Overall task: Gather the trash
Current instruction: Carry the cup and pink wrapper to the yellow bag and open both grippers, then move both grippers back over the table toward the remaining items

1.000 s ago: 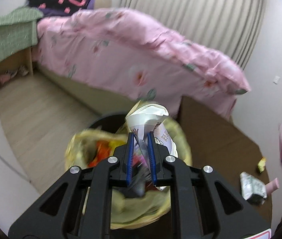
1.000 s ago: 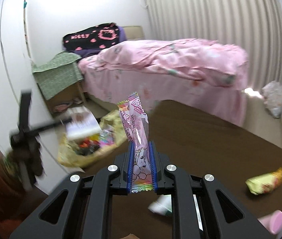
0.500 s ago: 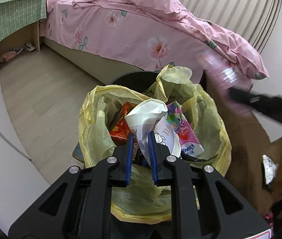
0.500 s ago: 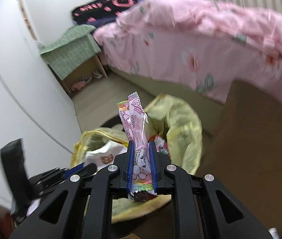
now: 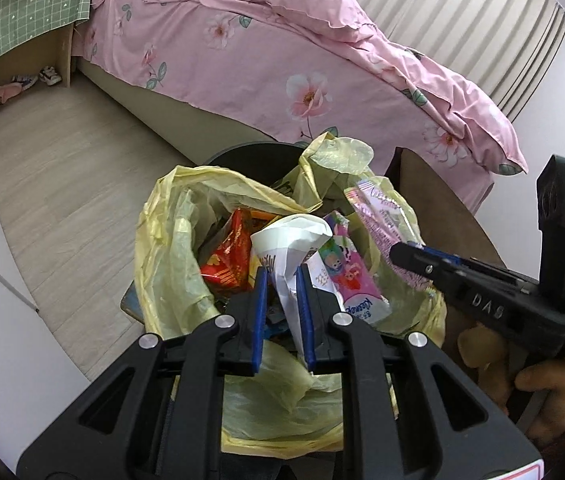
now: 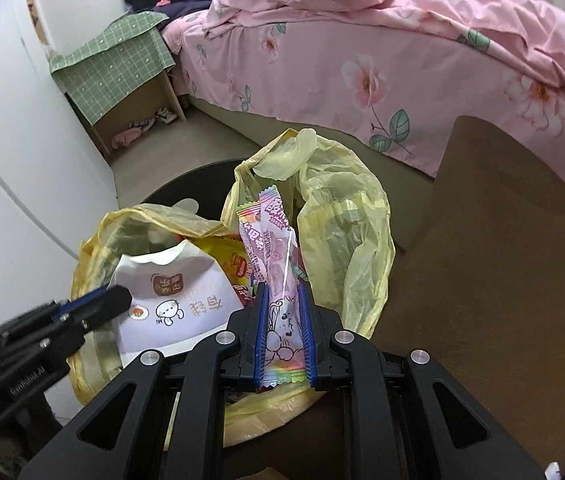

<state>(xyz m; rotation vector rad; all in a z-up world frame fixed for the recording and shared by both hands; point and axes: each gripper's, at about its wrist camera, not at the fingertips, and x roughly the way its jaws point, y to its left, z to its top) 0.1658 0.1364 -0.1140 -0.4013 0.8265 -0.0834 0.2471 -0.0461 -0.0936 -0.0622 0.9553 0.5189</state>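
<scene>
Both wrappers' lower ends hide between clamped fingers.

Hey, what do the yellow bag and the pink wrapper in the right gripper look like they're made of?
Yellow bag: thin plastic film, it seems; it is translucent, crinkled and slightly glossy, with floppy handles. Pink wrapper, clamped in the right gripper: likely printed plastic film, shiny, with creases and a serrated sealed end. Whether it has a foil lining, I can't tell.
</scene>
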